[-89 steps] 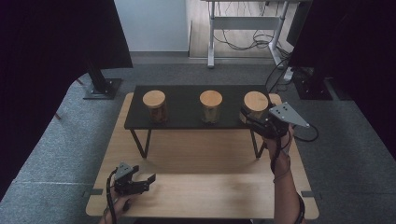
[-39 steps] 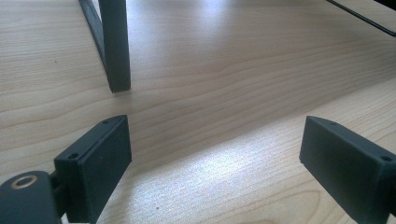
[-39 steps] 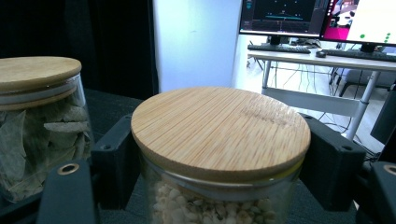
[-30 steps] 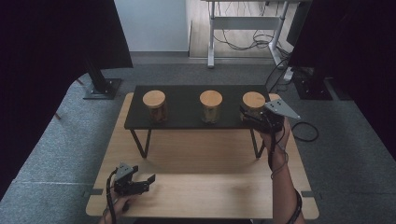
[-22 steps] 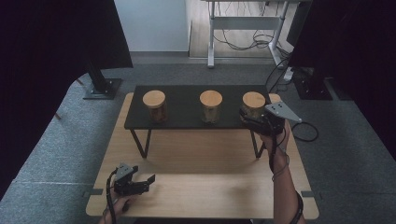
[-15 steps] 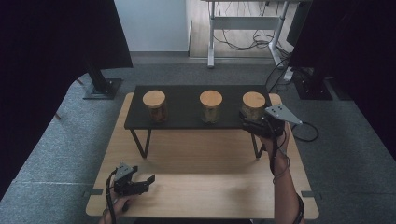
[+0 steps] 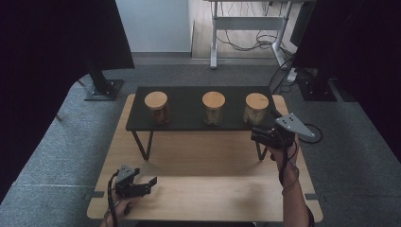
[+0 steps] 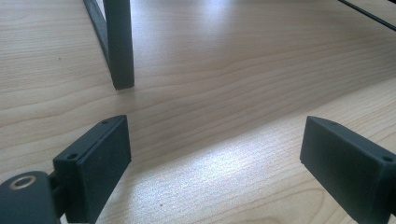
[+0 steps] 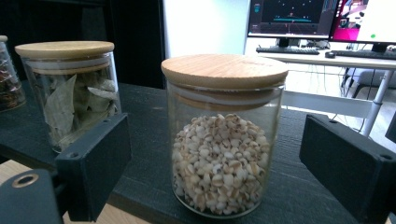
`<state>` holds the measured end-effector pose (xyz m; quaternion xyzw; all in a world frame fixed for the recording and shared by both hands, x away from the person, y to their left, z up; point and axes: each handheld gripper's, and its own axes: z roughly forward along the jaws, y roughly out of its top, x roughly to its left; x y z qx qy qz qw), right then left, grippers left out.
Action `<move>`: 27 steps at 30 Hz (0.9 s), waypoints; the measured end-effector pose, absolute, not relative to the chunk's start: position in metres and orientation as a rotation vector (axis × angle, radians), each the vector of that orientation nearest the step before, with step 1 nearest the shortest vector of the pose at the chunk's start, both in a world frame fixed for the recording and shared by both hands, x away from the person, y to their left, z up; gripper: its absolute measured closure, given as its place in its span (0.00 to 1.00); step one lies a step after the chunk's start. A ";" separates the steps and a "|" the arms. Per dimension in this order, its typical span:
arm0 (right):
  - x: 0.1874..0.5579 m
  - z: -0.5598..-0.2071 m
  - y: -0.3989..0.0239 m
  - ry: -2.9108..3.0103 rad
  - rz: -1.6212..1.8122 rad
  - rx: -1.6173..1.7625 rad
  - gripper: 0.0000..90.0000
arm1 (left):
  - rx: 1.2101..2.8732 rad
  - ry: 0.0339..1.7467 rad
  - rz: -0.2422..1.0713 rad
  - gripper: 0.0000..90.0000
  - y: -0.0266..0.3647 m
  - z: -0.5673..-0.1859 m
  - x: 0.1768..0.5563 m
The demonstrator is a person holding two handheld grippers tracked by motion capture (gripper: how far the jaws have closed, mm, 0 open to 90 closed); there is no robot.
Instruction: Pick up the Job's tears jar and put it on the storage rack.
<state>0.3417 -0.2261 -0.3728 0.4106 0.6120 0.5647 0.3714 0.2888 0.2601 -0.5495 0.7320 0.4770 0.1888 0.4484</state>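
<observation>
Three glass jars with wooden lids stand in a row on a low black shelf [image 7: 189, 120]: a left jar [image 7: 156, 107], a middle jar [image 7: 213, 107] and a right jar [image 7: 256, 108]. My right gripper [image 7: 259, 135] is open just in front of the right jar. In the right gripper view that jar of pale grains [image 9: 223, 135] stands beyond the tips of the two black jaws, which are wide apart. A jar of dried leaves [image 9: 70, 91] stands to its left. My left gripper [image 7: 144, 185] rests open on the wooden table [image 7: 208, 189] at the front left, jaws empty.
The shelf stands on thin black legs; one leg [image 8: 119, 44] is ahead of my left gripper. Past the shelf, a desk with monitors [image 9: 322, 18] shows in the right gripper view. Grey carpet [image 7: 56, 156] surrounds the table.
My right gripper has drawn back a little from the right jar toward the shelf's front edge and dropped lower. The left gripper has stayed put.
</observation>
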 end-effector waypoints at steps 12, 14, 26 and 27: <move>0.317 -0.382 -0.231 1.581 1.476 1.009 0.09 | 1.812 1.175 0.465 0.09 0.259 -0.550 0.288; 0.311 -0.384 -0.232 1.581 1.500 1.004 0.09 | 1.814 1.174 0.462 0.09 0.259 -0.550 0.289; 0.277 -0.415 -0.232 1.584 1.527 0.983 0.10 | 1.817 1.169 0.466 0.09 0.258 -0.549 0.287; 0.274 -0.418 -0.232 1.584 1.530 0.984 0.10 | 1.818 1.168 0.465 0.09 0.258 -0.549 0.287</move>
